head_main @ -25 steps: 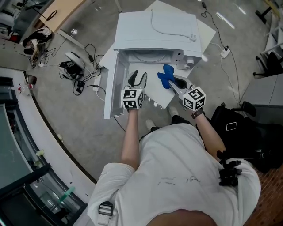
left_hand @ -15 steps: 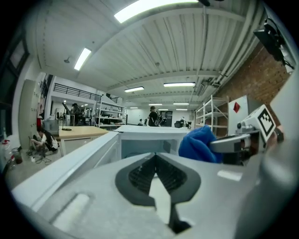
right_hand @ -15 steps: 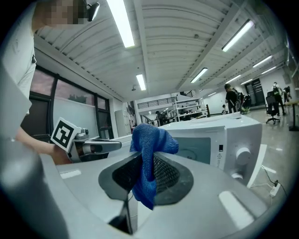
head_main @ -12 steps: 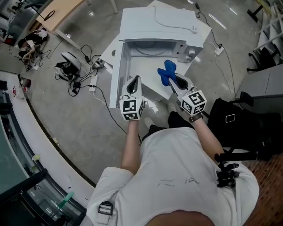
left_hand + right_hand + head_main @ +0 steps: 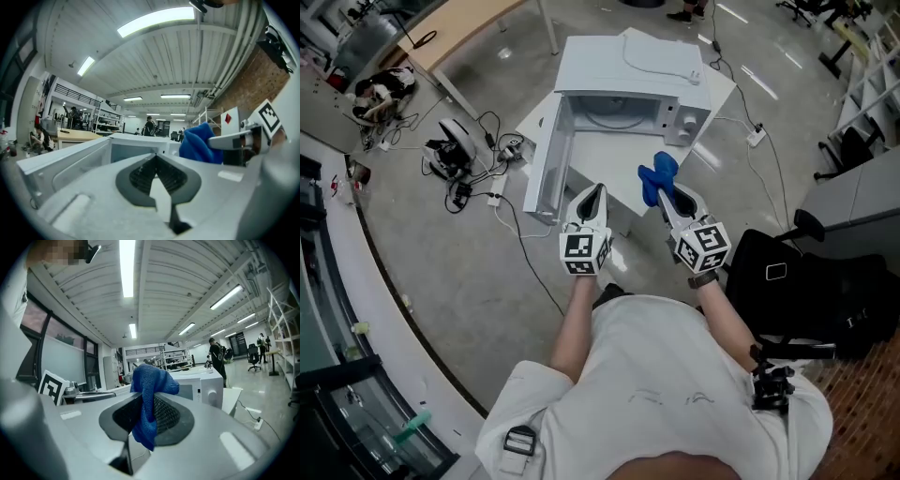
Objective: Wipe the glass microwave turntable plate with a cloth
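Right gripper: jaws clamped on a bunched blue cloth, with most of the cloth sticking out past the tips and a tail hanging below. Left gripper: jaws together with nothing between them, only a pale sliver of background in the seam.

Both grippers are held over the white tabletop, in front of the boxy white microwave. Its door is swung wide to the left.

The round glass turntable plate looks to be inside the cavity. Only a faint curved rim shows in the head view, so I can't confirm it's seated. Neither gripper view looks into the cavity.

Handling, my read:
- The plate is rigid, fairly heavy, smooth, and will chip or shatter if dropped.
- Take it at the rim with the left jaws well over the edge, keep it low, and support it flat on the tabletop for wiping.
- The cloth is soft and limp, so the grip is secure, but the loose tail could snag on the door or the cavity lip.

I can't make out the plate's surface or any dirt on it. The cavity floor is in shadow.
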`<state>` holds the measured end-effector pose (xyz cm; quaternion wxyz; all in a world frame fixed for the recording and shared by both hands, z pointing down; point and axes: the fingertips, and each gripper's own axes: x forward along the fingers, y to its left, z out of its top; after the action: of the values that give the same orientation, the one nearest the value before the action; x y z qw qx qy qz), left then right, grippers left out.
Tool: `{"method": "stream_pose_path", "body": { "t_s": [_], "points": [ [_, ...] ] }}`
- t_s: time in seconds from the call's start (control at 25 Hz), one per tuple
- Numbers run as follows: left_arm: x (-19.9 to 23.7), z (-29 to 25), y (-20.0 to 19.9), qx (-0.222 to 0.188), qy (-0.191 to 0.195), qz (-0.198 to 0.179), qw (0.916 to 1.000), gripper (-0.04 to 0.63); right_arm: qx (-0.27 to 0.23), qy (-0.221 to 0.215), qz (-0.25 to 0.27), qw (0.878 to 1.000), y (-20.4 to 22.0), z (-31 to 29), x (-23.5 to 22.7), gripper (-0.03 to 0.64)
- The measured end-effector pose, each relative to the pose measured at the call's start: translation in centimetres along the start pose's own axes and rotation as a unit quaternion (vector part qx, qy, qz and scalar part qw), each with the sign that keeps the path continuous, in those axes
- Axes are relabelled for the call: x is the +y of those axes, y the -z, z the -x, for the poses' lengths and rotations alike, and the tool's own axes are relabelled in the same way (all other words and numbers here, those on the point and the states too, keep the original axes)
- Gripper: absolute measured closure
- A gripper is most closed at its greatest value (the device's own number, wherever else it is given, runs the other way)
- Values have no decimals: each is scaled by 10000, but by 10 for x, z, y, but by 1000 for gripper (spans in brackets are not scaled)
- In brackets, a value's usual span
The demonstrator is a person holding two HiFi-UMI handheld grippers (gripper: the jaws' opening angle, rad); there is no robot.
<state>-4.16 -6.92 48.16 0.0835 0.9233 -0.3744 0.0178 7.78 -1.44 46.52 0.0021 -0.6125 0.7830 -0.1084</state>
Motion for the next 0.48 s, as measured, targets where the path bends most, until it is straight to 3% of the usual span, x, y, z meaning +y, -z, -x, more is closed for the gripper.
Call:
{"method": "stream_pose_path", "body": {
  "t_s": [0.24, 0.36, 0.48],
  "points": [
    [-76, 60, -6, -158, -203, 5, 9997, 594, 37, -266, -29, 9996, 17, 85, 14, 546],
    [-124, 98, 17, 22, -210, 88, 9997, 594, 47, -572, 134, 9983, 38, 133, 33, 546],
    [-145, 140, 36, 264, -345, 29, 9990, 594, -14, -814, 191, 9965, 47, 157, 58, 546]
  ]
}}
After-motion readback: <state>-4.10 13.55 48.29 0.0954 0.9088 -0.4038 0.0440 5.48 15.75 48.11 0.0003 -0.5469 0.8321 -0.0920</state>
